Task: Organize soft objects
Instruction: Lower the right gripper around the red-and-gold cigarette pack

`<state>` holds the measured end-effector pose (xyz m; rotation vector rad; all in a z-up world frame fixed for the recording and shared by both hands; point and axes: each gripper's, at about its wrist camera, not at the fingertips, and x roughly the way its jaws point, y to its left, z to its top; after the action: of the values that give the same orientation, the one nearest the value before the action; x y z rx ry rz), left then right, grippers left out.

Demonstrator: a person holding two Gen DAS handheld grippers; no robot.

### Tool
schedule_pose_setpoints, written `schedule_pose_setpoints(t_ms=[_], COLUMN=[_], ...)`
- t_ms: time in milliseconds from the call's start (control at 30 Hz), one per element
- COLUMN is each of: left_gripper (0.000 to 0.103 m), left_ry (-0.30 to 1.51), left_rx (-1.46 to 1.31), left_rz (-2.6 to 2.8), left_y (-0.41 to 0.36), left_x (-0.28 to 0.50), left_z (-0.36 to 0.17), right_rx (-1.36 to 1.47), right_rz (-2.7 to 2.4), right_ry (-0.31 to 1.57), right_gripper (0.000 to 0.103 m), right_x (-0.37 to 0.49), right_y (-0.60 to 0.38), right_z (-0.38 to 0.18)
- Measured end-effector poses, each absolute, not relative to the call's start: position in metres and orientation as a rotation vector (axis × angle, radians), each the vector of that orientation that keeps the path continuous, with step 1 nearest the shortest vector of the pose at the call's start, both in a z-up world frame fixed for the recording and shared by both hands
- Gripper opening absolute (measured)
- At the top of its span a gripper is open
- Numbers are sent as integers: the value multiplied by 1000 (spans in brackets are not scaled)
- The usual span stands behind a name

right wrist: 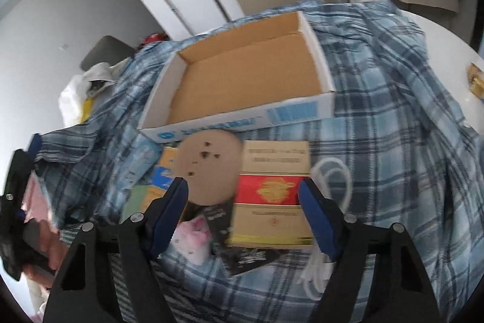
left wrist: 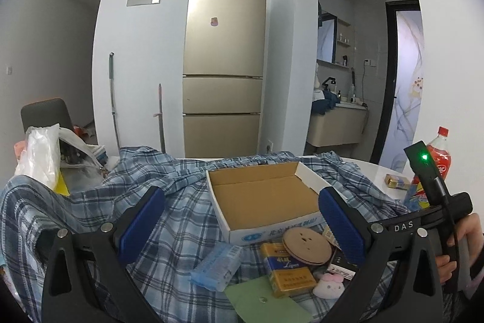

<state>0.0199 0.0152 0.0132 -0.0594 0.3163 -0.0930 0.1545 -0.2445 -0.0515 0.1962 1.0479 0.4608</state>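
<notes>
Both claws spread, pinching nothing: left claw (left wrist: 242, 220) and right claw (right wrist: 243, 206), above a plaid cloth (left wrist: 90, 202) over the white tabletop (left wrist: 375, 171). Open cardboard box (right wrist: 248, 74) empty, mid-cloth. Pink plush toy (left wrist: 328, 285) near front edge, beside yellow pack (left wrist: 287, 271) marked "Liqun". "DAS" printed on right claw's bar (left wrist: 403, 227). Box lettering blurred.

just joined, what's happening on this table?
A person holds a claw in each hand over a table draped in plaid cloth. The cardboard box is empty. In front of it lies a pile: a round cardboard disc, a red-and-tan box, a small pink plush. The right claw is open above that pile, holding nothing. The left claw is open too.
</notes>
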Motion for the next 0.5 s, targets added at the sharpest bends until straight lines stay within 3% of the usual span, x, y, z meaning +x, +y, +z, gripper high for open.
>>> schedule_pose_setpoints(t_ms=[500], left_gripper=[103], left_ry=[375], left_rx=[-95], left_rz=[-89], left_y=[23], left_x=[34], left_z=[3], right_rx=[178], right_rz=[444], right_ry=[1063], right_gripper=[75], right_x=[164], right_y=[-249], right_z=[-63])
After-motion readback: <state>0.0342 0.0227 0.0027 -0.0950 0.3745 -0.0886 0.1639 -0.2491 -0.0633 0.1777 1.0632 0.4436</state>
